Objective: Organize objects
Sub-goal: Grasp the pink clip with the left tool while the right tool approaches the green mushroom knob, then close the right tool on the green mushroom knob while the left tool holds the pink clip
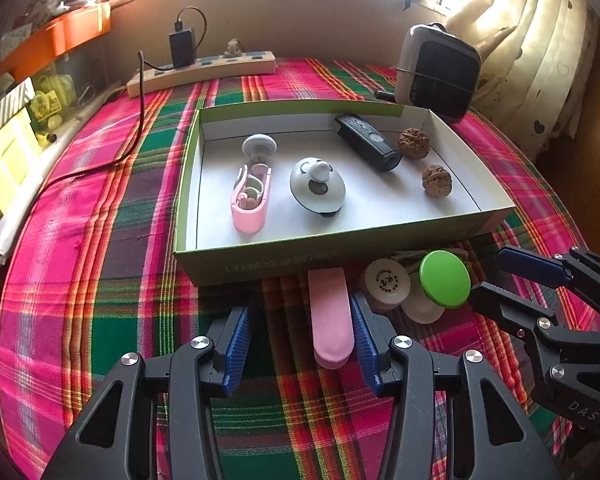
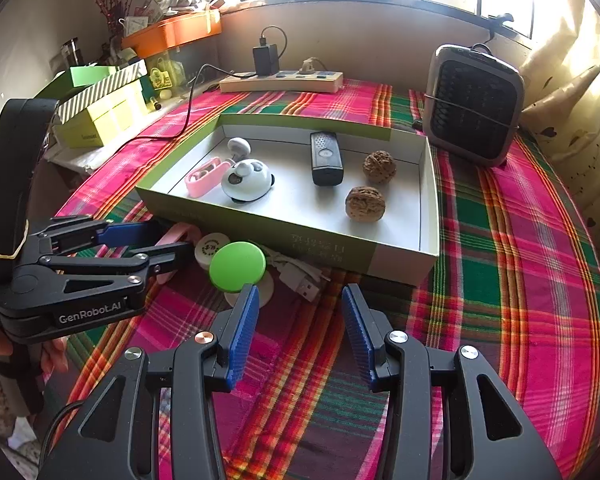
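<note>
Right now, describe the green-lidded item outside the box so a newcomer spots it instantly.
Find the shallow open box on the plaid cloth. Against its near wall lies a small cluster of round containers; the green-lidded one is tilted on a white one, the only bright green thing there.

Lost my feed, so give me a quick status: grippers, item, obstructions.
Left gripper open, fingers straddling pink case on cloth. Right gripper open, empty. Green-lidded jar and box wall close by.

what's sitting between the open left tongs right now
A pink case lies on the plaid cloth between the left tongs, close against its right finger, with a gap on the other side. The left wrist view shows it.
</note>
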`<state>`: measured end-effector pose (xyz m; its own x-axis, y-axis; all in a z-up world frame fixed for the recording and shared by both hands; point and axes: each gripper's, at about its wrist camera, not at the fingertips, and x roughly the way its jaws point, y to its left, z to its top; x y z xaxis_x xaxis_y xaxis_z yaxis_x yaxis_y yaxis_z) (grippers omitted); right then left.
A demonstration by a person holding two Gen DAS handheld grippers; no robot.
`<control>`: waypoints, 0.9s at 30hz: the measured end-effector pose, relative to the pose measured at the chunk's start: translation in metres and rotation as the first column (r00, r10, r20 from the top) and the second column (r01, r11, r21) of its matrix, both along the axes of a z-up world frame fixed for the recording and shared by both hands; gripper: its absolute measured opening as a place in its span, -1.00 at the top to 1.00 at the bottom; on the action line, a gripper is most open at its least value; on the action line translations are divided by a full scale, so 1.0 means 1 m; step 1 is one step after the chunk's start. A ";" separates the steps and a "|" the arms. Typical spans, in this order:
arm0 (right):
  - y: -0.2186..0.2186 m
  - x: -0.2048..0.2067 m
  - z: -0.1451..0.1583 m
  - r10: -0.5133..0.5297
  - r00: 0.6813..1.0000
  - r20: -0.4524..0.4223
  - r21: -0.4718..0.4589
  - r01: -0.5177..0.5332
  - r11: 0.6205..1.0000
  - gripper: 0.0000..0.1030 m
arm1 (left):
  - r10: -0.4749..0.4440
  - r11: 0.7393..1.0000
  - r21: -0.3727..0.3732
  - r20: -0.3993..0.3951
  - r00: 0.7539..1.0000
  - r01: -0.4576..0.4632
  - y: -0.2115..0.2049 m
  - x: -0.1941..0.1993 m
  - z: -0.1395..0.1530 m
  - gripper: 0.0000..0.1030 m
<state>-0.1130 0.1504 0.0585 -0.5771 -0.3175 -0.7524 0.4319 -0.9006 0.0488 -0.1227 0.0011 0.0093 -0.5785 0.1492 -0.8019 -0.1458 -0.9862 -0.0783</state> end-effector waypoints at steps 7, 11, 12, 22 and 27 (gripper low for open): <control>-0.003 0.000 -0.003 0.009 1.000 0.009 -0.003 -0.009 1.000 0.13 | 0.005 1.000 -0.009 -0.009 1.000 -0.005 -0.002 0.000 0.000 0.28; -0.004 0.003 -0.002 0.014 1.000 0.008 -0.008 -0.014 1.000 0.13 | 0.018 1.000 -0.009 -0.013 1.000 -0.018 -0.007 0.000 0.001 0.44; -0.004 0.003 -0.002 0.015 1.000 0.010 -0.008 -0.015 1.000 0.13 | 0.021 1.000 -0.005 -0.014 1.000 -0.021 -0.009 0.000 0.001 0.48; -0.014 0.005 -0.003 0.055 0.998 0.013 -0.015 -0.055 0.998 0.13 | 0.052 0.999 0.005 -0.024 0.998 -0.052 -0.021 0.006 -0.001 0.69; -0.025 0.003 -0.009 0.083 0.996 0.025 -0.026 -0.082 0.996 0.13 | 0.060 0.998 0.011 -0.029 0.998 -0.059 -0.026 0.008 -0.002 0.69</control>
<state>-0.1099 0.1258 0.0499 -0.5282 -0.3824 -0.7581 0.5030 -0.8602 0.0835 -0.1148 -0.0249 0.0074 -0.6095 0.1222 -0.7833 -0.0894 -0.9923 -0.0853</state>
